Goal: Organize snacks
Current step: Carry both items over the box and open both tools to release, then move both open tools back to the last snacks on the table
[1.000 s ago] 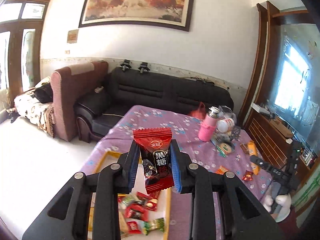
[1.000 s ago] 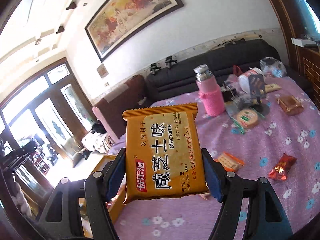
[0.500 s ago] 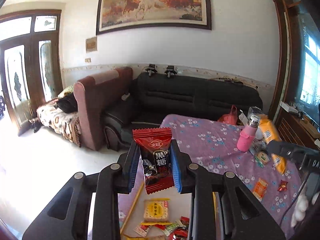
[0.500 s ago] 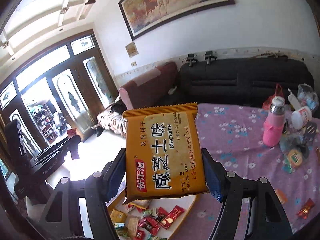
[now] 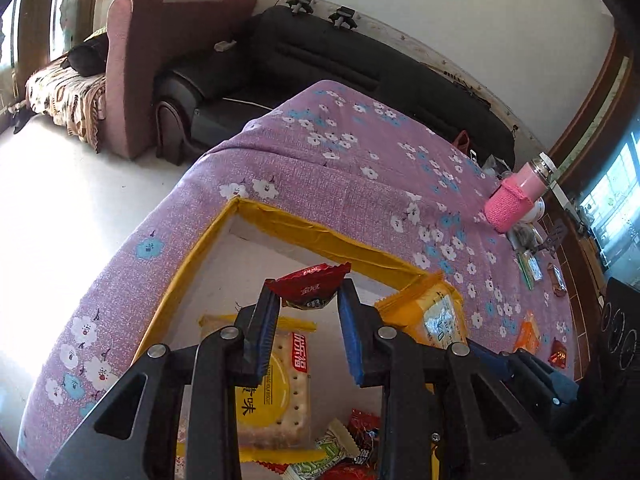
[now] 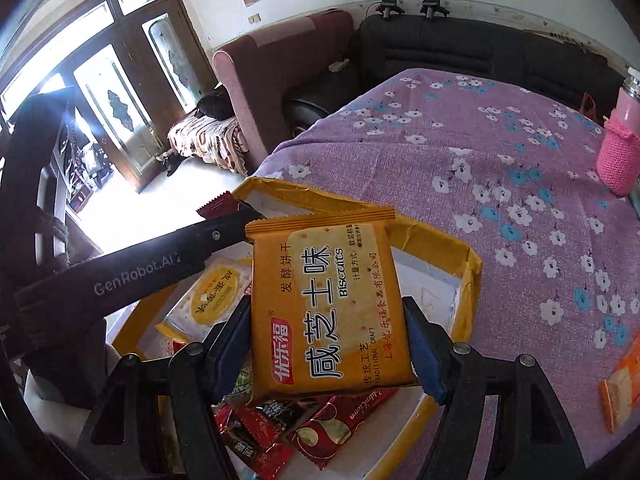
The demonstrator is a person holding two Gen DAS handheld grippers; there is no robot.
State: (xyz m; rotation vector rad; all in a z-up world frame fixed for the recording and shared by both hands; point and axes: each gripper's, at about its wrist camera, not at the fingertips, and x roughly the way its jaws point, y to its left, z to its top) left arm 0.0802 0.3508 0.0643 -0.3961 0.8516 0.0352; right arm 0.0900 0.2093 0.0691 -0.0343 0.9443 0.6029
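My left gripper [image 5: 306, 332] is shut on a red-and-black candy packet [image 5: 309, 286], held over a white box with yellow taped rims [image 5: 304, 232]. My right gripper [image 6: 326, 344] is shut on an orange biscuit packet [image 6: 326, 304], also above the box [image 6: 468, 276]. The left gripper also shows in the right wrist view [image 6: 228, 220], reaching in from the left with the candy [image 6: 214, 208]. The box holds a biscuit packet [image 5: 276, 384] and several red candies [image 6: 320, 432]. The right gripper's biscuit packet shows in the left wrist view [image 5: 432, 316].
The box sits on a purple flowered tablecloth [image 5: 360, 176]. A pink bottle [image 5: 516, 196] and loose snacks [image 5: 528, 336] lie at the table's right side. An orange snack [image 6: 620, 388] lies right of the box. Sofas [image 5: 320, 60] stand beyond the table.
Both grippers have tilted down and lowered over the box, each still holding its packet. They have come close together, the left one now in the right wrist view.
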